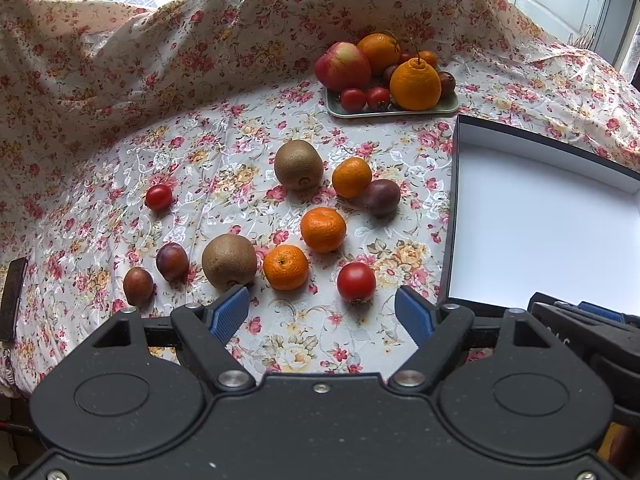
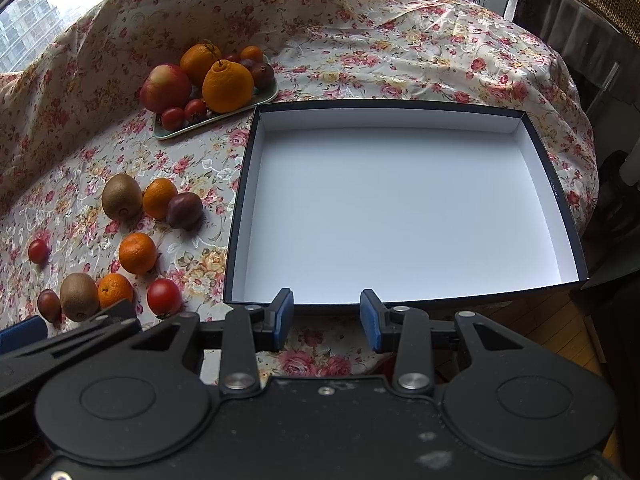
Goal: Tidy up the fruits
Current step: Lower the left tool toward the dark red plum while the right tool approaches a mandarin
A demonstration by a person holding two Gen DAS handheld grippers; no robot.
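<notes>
Loose fruit lies on the floral cloth: two kiwis (image 1: 229, 261) (image 1: 298, 164), three mandarins (image 1: 285, 267) (image 1: 323, 229) (image 1: 351, 177), two tomatoes (image 1: 356, 281) (image 1: 159, 197) and several dark plums (image 1: 382, 197) (image 1: 172, 261). My left gripper (image 1: 322, 312) is open and empty, just in front of the near tomato and mandarin. An empty white box with dark walls (image 2: 400, 208) lies to the right. My right gripper (image 2: 326, 318) is open and empty at the box's near edge. The loose fruit also shows in the right wrist view, such as the near tomato (image 2: 164, 297).
A green tray (image 1: 450, 107) at the back holds an apple (image 1: 342, 66), big oranges (image 1: 415, 84), small tomatoes and plums. The cloth rises in folds behind it. A dark flat object (image 1: 12, 300) lies at the left table edge. A wooden floor shows right of the table (image 2: 560, 320).
</notes>
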